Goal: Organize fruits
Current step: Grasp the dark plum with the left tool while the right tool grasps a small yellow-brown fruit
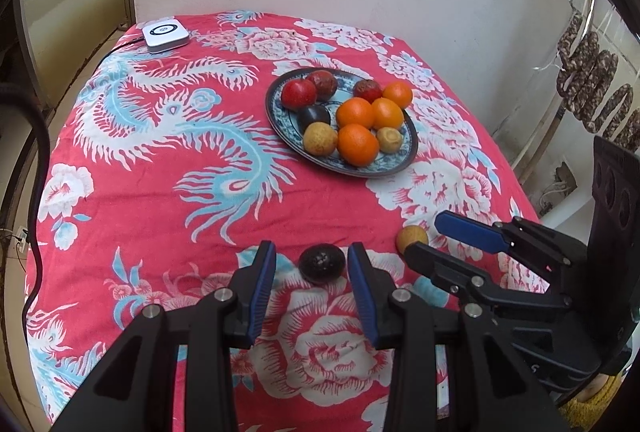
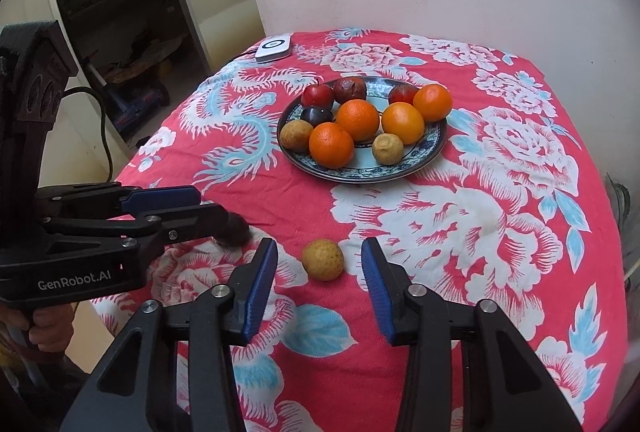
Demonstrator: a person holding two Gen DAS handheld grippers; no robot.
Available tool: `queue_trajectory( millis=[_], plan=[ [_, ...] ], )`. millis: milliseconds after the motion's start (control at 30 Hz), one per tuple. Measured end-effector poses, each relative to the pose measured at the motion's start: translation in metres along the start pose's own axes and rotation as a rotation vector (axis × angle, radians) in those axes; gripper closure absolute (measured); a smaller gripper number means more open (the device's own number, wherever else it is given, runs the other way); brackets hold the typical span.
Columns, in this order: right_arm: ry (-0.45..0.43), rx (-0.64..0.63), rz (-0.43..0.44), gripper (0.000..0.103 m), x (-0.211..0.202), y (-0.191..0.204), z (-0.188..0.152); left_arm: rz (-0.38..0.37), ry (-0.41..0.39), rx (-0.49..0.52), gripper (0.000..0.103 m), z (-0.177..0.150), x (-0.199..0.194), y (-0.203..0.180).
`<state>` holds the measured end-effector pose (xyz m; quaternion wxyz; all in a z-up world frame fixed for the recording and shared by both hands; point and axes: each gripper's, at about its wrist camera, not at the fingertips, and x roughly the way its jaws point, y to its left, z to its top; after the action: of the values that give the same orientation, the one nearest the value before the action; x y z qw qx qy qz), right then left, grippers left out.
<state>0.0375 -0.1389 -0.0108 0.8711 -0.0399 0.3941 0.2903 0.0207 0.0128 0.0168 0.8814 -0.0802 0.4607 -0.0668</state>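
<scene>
Now both tools are parted, the left tool [image 1: 312, 264] straddling the dark fruit [image 1: 321, 264], the right tool [image 2: 320, 260] around the yellow fruit [image 2: 322, 259], neither pinched yet, so an off-centre squeeze could send either rolling off the desk [image 2: 500, 232].

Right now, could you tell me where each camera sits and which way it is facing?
Left wrist: on the left gripper, looking down along its fingers at a dark fruit between the open jaws; the right gripper shows at the right.
Right wrist: on the right gripper, looking down at a yellowish fruit between its open jaws; the left gripper and a hand show at the left.
Both share: the plate of fruit, the white device and the red floral cloth.
</scene>
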Motion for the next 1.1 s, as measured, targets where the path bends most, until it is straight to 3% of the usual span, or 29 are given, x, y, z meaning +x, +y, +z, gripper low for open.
queue_trajectory(
  millis=[767,1100],
  plan=[
    [0.031,0.007,0.001,0.075,0.012,-0.004,-0.006,-0.028,0.031,0.008,0.076,-0.005,0.011,-0.001],
    [0.029,0.007,0.002,0.078,0.012,-0.004,-0.007,-0.030,0.021,0.004,0.076,-0.005,0.011,0.001]
  ],
)
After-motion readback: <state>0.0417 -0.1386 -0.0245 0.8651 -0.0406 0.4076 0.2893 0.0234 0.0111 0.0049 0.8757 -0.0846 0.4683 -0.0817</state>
